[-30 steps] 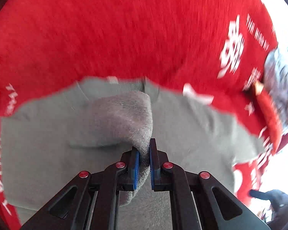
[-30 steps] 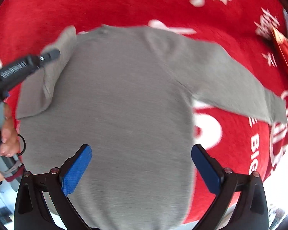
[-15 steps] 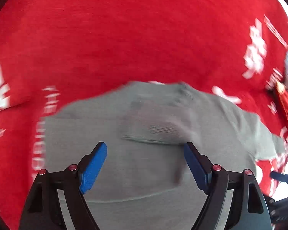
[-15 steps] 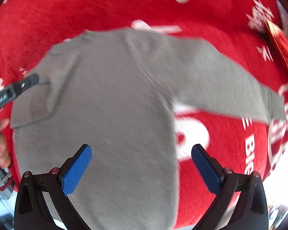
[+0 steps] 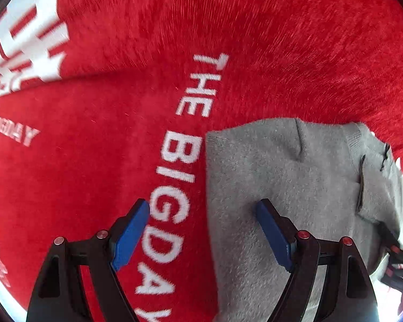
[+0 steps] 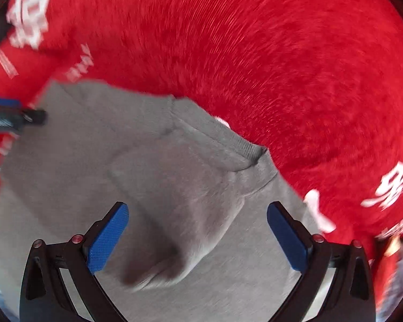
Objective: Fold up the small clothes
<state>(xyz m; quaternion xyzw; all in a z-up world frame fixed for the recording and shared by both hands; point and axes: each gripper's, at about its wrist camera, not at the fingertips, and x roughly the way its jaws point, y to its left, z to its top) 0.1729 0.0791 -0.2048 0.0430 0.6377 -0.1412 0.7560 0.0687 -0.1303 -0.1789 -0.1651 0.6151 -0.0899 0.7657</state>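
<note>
So both my grippers, left (image 5: 202, 232) and right (image 6: 197, 234), are spread wide, pinching nothing, right one just narrowed slightly; grey sweater (image 6: 158, 177) lies flat on the red blanket (image 6: 282, 67), right sleeve folded across; a sloppy grab could drag that fold loose.

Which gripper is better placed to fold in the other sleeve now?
Probably the right gripper: it hangs open over the grey sweater, beside the sleeve already folded in. The left gripper, also open, straddles the sweater's edge over the red blanket.
</note>
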